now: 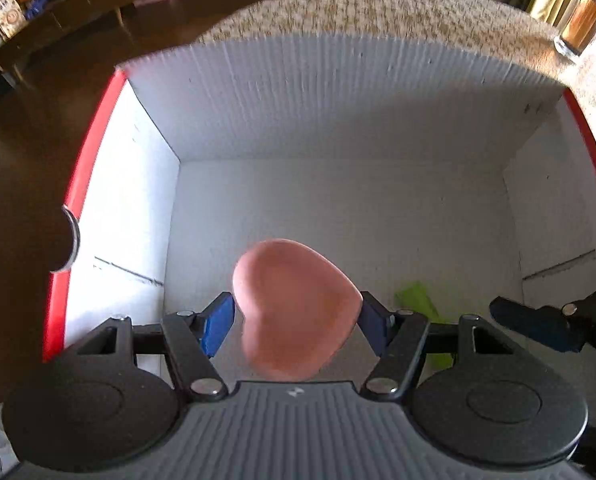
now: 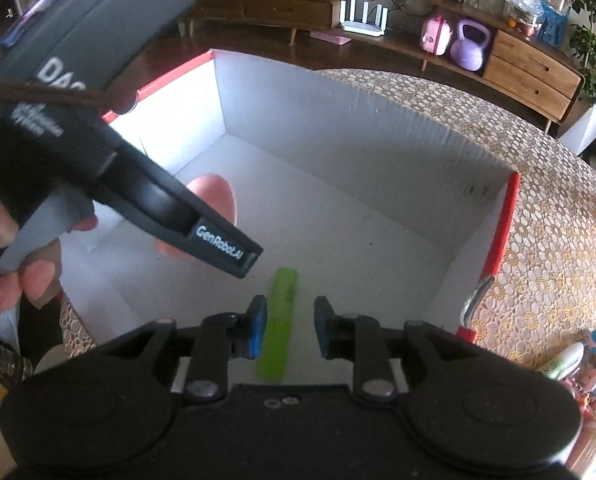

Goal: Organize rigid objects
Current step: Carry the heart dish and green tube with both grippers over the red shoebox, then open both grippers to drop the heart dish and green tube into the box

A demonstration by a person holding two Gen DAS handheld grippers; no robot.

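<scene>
A pink heart-shaped object (image 1: 294,312) sits between the blue pads of my left gripper (image 1: 298,322), which is shut on it above the floor of a white cardboard box (image 1: 338,200) with red rims. It also shows in the right wrist view (image 2: 214,196), half hidden behind the left gripper's body. A green stick-shaped object (image 2: 280,320) lies on the box floor (image 2: 358,240), between the fingers of my open right gripper (image 2: 290,326), which does not touch it. The green object also shows in the left wrist view (image 1: 418,300).
The box stands on a table with a patterned lace cloth (image 2: 558,240). A glass jar (image 1: 582,24) stands at the table's far right. Small bottles and toys (image 2: 578,364) lie to the right of the box. A wooden sideboard (image 2: 378,12) with a purple kettlebell (image 2: 472,46) runs behind.
</scene>
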